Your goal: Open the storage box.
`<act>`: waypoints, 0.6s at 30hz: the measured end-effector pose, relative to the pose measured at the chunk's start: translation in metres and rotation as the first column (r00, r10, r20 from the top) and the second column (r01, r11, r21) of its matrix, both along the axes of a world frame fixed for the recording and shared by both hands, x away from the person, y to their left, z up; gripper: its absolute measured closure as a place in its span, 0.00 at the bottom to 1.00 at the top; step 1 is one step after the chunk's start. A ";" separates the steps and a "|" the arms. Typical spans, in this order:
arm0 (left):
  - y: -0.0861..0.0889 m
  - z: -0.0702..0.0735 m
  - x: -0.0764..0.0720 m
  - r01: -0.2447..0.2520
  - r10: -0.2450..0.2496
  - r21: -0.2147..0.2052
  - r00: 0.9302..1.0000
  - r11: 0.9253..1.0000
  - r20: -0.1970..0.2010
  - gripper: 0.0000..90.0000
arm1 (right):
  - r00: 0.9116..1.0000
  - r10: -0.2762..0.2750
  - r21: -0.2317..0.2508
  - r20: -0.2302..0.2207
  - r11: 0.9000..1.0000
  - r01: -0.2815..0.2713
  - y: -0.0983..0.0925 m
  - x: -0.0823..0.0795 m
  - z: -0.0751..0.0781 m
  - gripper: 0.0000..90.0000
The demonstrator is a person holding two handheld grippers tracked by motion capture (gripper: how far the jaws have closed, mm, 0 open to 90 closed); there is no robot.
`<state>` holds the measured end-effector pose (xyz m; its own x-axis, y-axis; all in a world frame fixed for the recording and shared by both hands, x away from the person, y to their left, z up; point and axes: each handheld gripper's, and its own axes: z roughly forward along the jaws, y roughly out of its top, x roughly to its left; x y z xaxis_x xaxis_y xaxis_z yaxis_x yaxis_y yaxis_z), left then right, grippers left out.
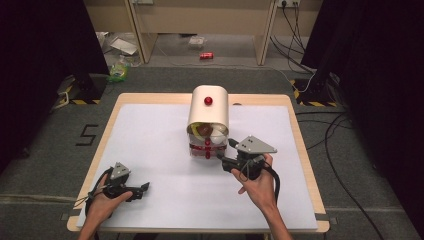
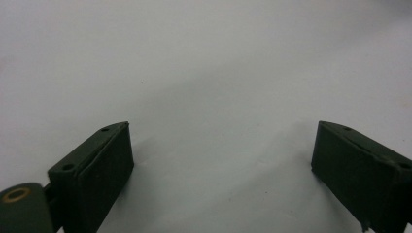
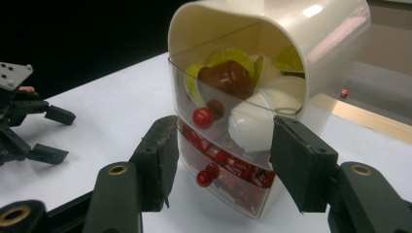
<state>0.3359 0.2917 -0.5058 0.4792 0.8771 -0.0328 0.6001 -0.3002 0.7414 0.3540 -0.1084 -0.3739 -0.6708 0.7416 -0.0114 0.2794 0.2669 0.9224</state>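
Nearest in, the left gripper rests at seven o'clock on the white table, jaws spread wide, nothing between them. Its own view is bare tabletop, with the right jaw's outer corner cut off.

Over at five o'clock, the right gripper points at the cream drawer unit. Its jaws stand released, a clear gap between the pads, gripping nothing. The person's hand hides much of its body.

The drawer unit sits mid-table toward twelve o'clock, a red knob on top. Through the clear upper drawer come a brown pod, white pods and green lids, partly hidden by the hood. The lower drawer holds red packets; their white print is too blurred to read.

Beyond the table at nine o'clock, a "5" marks the floor. Far back lies a red can, its label unreadable.
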 end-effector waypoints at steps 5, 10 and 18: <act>0.000 0.000 0.000 0.000 0.000 0.000 1.000 1.000 0.000 0.08 | 1.000 0.001 0.006 0.013 1.000 -0.001 0.002 0.001 0.004 0.49; 0.000 0.000 0.000 0.000 0.000 0.000 1.000 1.000 0.000 0.08 | 1.000 -0.004 0.008 0.020 1.000 0.004 0.004 0.004 0.007 0.49; 0.000 0.000 0.000 0.000 0.000 0.000 1.000 1.000 0.000 0.08 | 0.999 -0.002 0.002 0.034 1.000 0.002 0.010 0.006 0.011 0.49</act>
<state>0.3359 0.2917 -0.5058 0.4792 0.8771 -0.0326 0.6001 -0.3003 0.7414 0.3600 -0.0984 -0.3625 -0.6686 0.7429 -0.0329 0.2485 0.2649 0.9317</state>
